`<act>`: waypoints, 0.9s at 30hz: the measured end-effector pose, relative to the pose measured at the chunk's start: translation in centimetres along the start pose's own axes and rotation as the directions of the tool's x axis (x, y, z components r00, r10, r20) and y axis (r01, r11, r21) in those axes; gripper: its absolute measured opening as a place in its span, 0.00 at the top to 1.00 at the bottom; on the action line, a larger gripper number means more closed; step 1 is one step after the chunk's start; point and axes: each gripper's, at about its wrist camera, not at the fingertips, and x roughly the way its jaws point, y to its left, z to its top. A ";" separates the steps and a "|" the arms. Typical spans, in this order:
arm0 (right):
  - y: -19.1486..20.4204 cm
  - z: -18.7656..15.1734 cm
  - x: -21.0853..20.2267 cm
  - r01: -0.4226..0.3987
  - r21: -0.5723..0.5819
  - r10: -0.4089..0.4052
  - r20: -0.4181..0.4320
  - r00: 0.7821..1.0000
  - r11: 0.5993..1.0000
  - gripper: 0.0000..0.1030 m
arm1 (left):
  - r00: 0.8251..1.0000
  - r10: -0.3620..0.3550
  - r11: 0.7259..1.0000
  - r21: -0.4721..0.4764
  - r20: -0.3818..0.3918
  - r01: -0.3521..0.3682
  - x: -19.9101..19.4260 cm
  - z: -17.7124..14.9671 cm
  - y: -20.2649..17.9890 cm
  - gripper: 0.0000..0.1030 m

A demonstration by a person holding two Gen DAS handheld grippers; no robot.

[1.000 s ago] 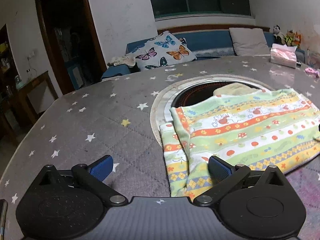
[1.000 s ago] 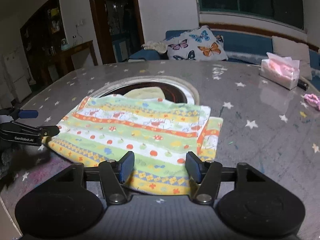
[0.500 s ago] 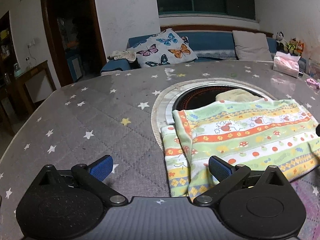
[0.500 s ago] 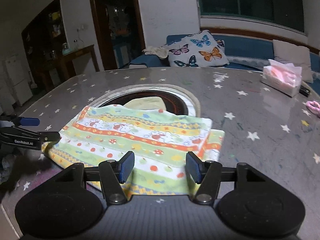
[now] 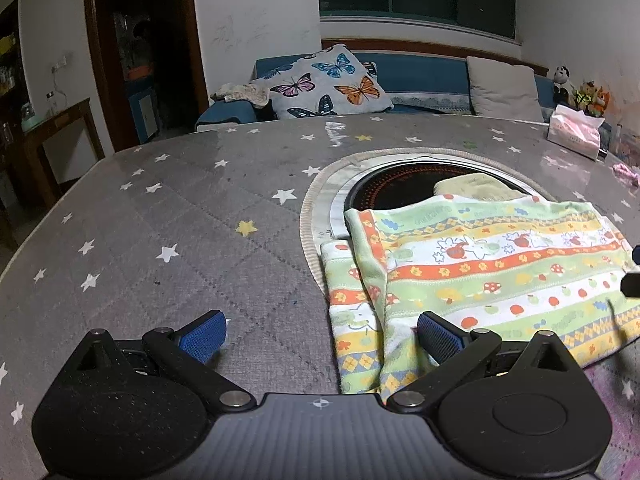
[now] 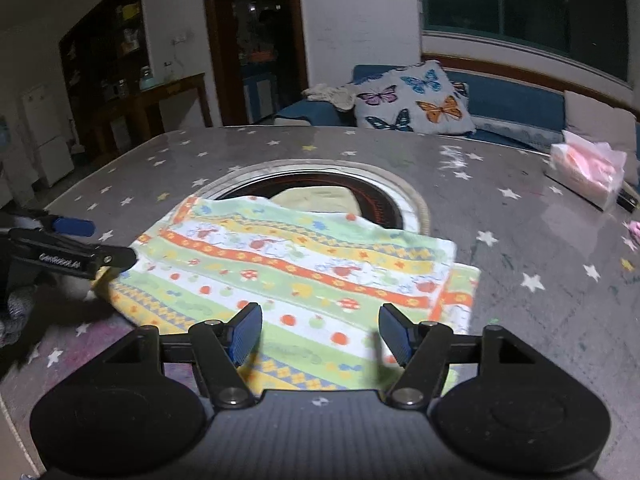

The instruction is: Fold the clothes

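A striped children's-print cloth (image 5: 480, 272) (image 6: 304, 272) lies folded flat on the grey star-patterned table (image 5: 160, 220), its far edge over the round cooktop. My left gripper (image 5: 320, 336) is open wide, low over the table at the cloth's near left corner, with its right finger (image 5: 438, 338) above the cloth's edge. In the right wrist view the left gripper (image 6: 100, 242) shows beside the cloth's left corner. My right gripper (image 6: 320, 332) is above the cloth's near edge; its jaws are opening, with the cloth lying below them and not pinched.
A black round cooktop (image 5: 400, 188) is set in the table, with a pale yellow folded cloth (image 6: 316, 198) in it. A pink tissue pack (image 6: 588, 168) and a small pink item (image 5: 626, 170) lie far right. A sofa with a butterfly pillow (image 5: 332, 88) stands behind.
My right gripper's jaws have widened a little. Both views have shifted slightly; the cloth lies as before.
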 end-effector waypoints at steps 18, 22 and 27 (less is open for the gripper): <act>7.3 1.3 1.8 -0.151 -0.219 0.143 -0.050 0.988 0.964 0.36 | 0.999 0.022 0.999 -0.040 -0.032 -0.024 -0.1 1.0 1.8 0.00; 8.5 1.3 2.2 -0.174 -0.249 0.163 -0.066 0.984 0.953 0.36 | 0.999 0.030 0.998 -0.045 -0.037 -0.032 -0.1 1.0 2.2 0.00; 9.9 1.3 2.6 -0.199 -0.293 0.183 -0.082 0.980 0.935 0.36 | 0.999 0.039 0.997 -0.062 -0.037 -0.041 -0.1 1.1 2.9 0.00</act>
